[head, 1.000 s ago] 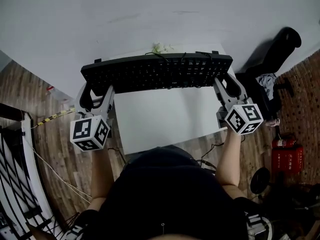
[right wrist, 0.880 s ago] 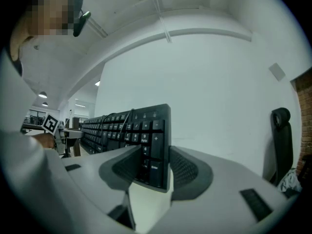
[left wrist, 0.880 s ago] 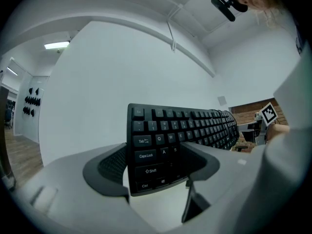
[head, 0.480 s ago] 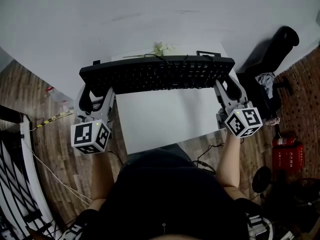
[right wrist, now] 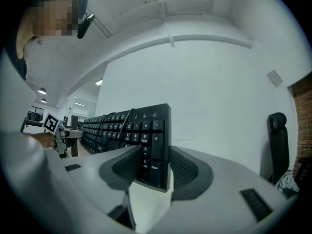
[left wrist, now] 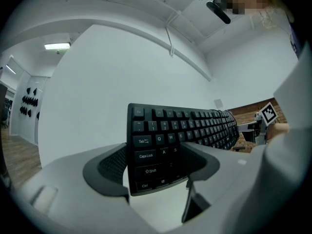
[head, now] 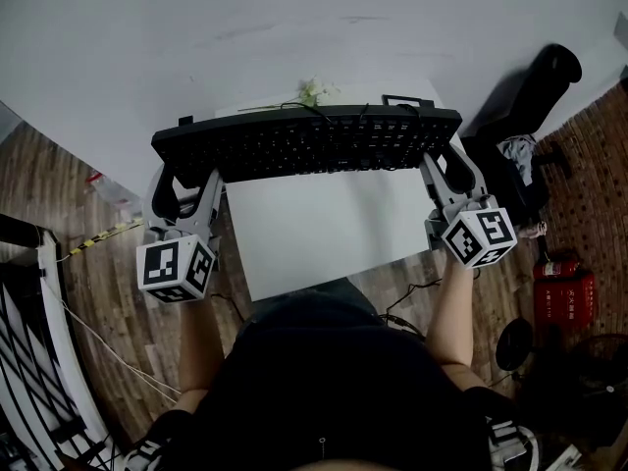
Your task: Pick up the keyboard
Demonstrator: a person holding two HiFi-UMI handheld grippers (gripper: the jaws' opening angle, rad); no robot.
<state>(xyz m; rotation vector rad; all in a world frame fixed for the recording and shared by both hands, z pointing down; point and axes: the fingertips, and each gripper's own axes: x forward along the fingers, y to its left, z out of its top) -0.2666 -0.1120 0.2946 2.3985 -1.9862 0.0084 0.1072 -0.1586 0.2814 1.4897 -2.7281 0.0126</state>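
Black keyboard (head: 309,143) held up over far edge of tabletop (head: 324,238), overhanging both far corners. Long axis running left-right, parallel to that far edge. Key face tipped back toward person, top row uppermost, Ctrl row lowest.

Left gripper (head: 186,180) clenched on kbd's left end. In left gripper view (left wrist: 156,165), one ribbed pad behind the back, other over keys by Caps Lock/Shift. Right gripper (head: 446,165) clamped on right end. In right gripper view (right wrist: 156,167), pads either side of numpad end by Enter. Both pointing level, away from person.

Open room: near half of tabletop bare betw. the two arms. Plain white wall (head: 294,27) beyond far edge, close behind kbd. Wood floor (head: 108,273) open to the left. To the right, black office chair (head: 535,91) near tabletop's right far corner, red extinguishers (head: 561,302) further back on floor. Small greenish sprig (head: 312,92) and dark cable at far edge, just behind kbd.

Materials: kbd matte black plastic, flat slab, squared corners, white legends. Tabletop smooth white rectangle. Gripper bodies pale grey w/ dark ribbed pads. Marker cubes (head: 177,268) white w/ black squares.
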